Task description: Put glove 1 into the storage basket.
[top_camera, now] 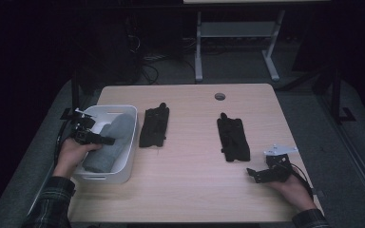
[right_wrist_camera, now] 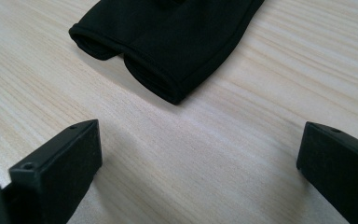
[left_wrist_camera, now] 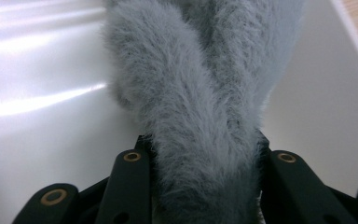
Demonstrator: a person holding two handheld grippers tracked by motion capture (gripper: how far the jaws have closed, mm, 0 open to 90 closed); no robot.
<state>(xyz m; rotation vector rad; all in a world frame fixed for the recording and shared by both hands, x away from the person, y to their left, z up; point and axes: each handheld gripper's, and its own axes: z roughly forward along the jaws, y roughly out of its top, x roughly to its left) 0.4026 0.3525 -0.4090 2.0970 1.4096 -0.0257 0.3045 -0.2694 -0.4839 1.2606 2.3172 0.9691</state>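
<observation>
Grey fuzzy cloth (left_wrist_camera: 200, 121) is held between the half-closed jaws of the left gripper (top_camera: 91, 135), inside the white plastic bin (top_camera: 129, 156) at left. The right gripper (top_camera: 268, 171), lower right, is kept wide open near black gloves (top_camera: 234, 138).

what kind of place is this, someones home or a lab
Probably a lab or workshop, not a home: a plain wooden desk on grey carpet, cables trailing by dark equipment behind, and a second white-framed workbench. Gloves and a white bin are laid out like a trial.
</observation>
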